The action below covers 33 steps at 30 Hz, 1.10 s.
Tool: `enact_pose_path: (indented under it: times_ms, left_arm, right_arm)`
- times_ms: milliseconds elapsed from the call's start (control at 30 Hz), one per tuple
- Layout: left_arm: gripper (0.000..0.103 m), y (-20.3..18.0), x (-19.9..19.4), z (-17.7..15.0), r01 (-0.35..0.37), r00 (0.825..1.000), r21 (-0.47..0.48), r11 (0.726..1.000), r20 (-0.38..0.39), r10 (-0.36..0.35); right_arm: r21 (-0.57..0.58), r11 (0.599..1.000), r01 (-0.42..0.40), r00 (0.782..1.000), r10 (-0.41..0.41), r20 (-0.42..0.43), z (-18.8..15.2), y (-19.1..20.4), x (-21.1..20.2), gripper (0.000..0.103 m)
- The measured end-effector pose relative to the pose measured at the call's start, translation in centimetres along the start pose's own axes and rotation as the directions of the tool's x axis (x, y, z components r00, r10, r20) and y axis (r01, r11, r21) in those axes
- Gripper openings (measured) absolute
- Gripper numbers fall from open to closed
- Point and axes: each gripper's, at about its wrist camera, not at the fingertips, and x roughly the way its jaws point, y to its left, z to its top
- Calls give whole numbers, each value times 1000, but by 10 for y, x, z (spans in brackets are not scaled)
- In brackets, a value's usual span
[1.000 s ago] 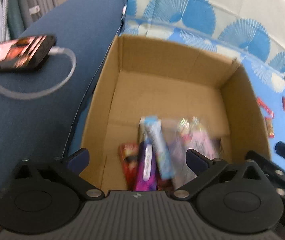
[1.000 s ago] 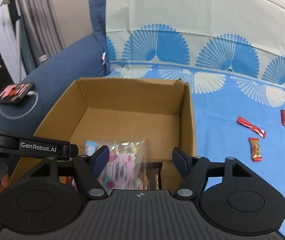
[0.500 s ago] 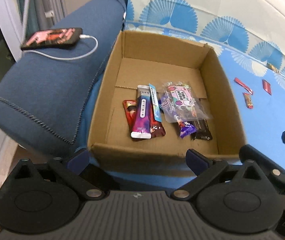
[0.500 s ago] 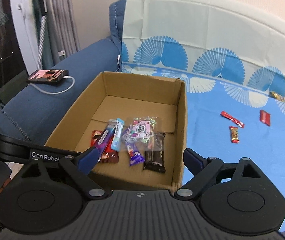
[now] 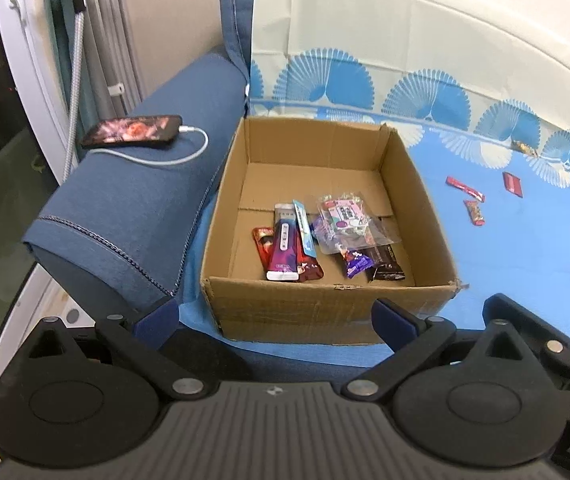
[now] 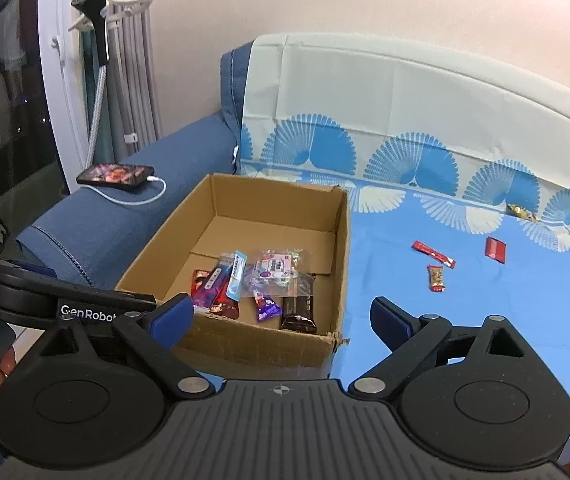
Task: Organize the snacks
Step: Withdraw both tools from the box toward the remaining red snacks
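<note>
Blue fan-patterned sofa cover [image 6: 425, 292] fills the scene, open brown cardboard box [image 5: 413, 184] on it beside the armrest. Both the left hand-held gripper [image 5: 275, 312] and right hand-held gripper [image 6: 281, 312] gape wide, empty (right jaws just opened). Wrapped snacks [image 5: 313, 236] lie in the box; three red packets [image 6: 433, 254] sit loose on the cover.
</note>
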Motion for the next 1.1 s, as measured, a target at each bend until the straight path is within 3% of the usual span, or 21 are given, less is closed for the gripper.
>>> enact_pose_path:
  times_ms: [500,1100]
  left_arm:
    - [103,-1,-34,-10,-22,998,9,1000,58,22]
    - [103,-7,-24,-10,-33,999,41,999,18,33]
  right_arm:
    - [10,1000,-2,997,1,78,-8,0,-36,98]
    - [31,999,-8,998,7,58,-11,-5,-30,99]
